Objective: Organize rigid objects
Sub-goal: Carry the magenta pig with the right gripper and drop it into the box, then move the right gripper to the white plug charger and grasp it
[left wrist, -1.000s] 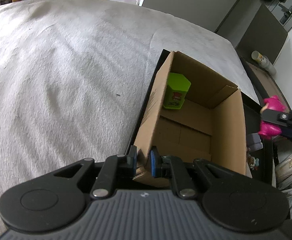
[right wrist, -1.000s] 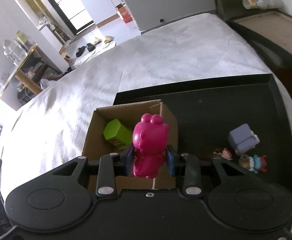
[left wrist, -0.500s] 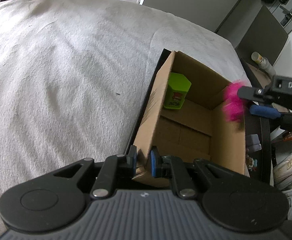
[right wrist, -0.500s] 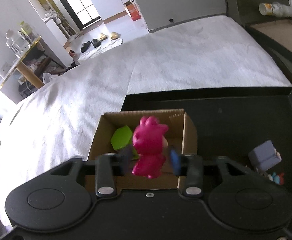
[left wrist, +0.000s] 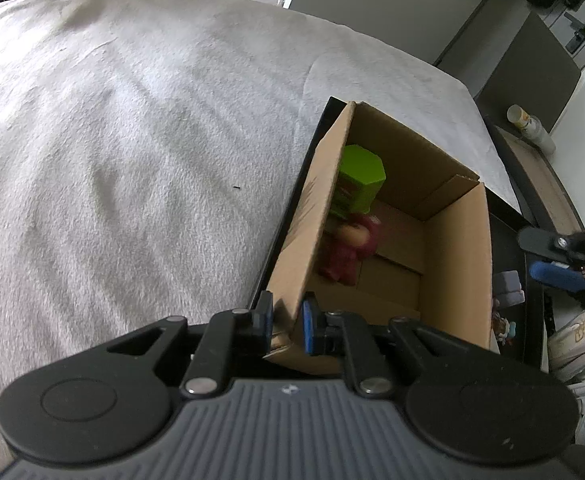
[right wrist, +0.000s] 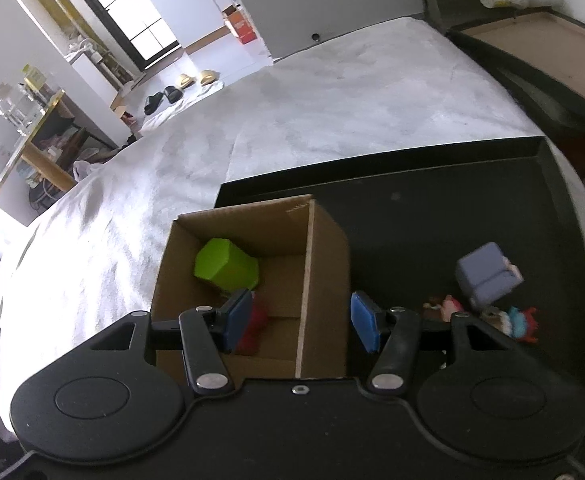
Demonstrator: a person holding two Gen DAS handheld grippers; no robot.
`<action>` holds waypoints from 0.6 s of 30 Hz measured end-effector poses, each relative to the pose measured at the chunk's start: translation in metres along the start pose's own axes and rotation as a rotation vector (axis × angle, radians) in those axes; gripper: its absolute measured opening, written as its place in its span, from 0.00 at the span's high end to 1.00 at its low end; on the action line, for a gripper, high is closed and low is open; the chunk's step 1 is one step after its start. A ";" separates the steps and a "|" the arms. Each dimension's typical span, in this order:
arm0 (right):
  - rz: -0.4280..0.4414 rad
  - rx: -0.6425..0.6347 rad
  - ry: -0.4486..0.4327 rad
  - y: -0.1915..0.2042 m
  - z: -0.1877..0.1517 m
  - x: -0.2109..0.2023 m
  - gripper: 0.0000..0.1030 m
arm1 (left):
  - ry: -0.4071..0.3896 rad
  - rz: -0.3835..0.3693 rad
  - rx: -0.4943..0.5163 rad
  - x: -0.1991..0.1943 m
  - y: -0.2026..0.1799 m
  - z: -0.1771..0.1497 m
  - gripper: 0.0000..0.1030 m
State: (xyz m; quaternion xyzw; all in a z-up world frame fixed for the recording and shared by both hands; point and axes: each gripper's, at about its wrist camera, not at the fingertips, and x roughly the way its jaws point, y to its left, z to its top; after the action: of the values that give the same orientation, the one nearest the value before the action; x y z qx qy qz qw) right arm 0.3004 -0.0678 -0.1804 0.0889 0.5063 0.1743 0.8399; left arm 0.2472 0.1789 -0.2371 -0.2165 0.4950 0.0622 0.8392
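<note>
Box (left wrist: pixel 444 248) interior shows best from my left claw (left wrist: pixel 286 324), which pinches the near corner of its wall; there the pink toy (left wrist: pixel 348 252) lies blurred on the cardboard floor, just beside the green tub (left wrist: pixel 358 184) at the far-left corner. My right view hides most of that toy behind a pad, but shows the black tray (right wrist: pixel 432 232) on the bed (right wrist: pixel 332 92) carrying the box, with a grey block (right wrist: pixel 486 274) and small figures (right wrist: pixel 508 318) near the tray's right edge. My right claw (right wrist: pixel 300 322) hangs wide and empty over the box's right wall. A second ago it gripped the toy outside the box.
</note>
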 end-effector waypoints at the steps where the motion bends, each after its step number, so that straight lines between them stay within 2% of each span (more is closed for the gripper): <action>1: -0.005 0.003 -0.004 -0.003 -0.001 -0.003 0.47 | 0.001 0.001 -0.001 0.000 0.000 0.000 0.87; 18: -0.076 0.086 -0.047 -0.060 -0.009 -0.039 0.40 | 0.003 0.024 0.001 0.000 -0.004 0.000 0.87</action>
State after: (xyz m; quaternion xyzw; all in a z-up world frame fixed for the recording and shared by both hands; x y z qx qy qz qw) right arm 0.2883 -0.1386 -0.1721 0.1096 0.4966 0.1182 0.8529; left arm 0.2485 0.1754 -0.2359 -0.2104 0.4991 0.0718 0.8376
